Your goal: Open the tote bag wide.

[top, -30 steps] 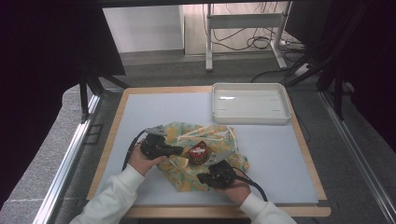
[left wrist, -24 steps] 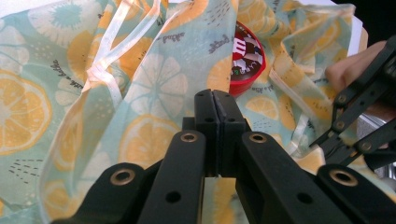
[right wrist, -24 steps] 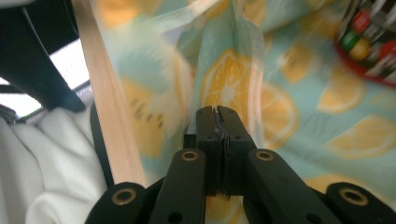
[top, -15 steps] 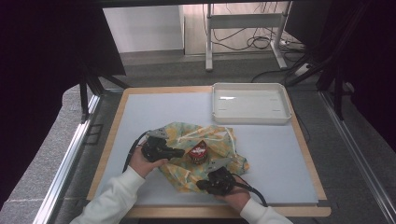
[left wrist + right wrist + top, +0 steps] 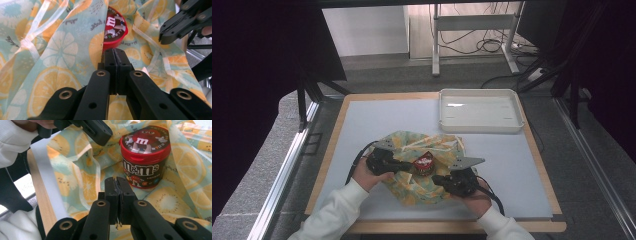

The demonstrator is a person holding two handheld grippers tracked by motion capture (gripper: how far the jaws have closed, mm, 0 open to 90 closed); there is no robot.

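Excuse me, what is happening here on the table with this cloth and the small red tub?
A person is working at a table with tongs in each hand. A red candy tub stands upright in the middle of a lemon-print cloth. The left tongs are shut on a fold of the cloth beside the tub. The right tongs are shut too, seemingly pinching cloth. A white tray waits behind.

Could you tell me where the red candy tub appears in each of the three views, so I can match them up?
High view: red candy tub at lower centre, between the two grippers.
Left gripper view: top centre, partly behind a fold, beyond the shut jaws.
Right gripper view: upper right, upright.
Shared landmark: the citrus-print cloth under the tub.
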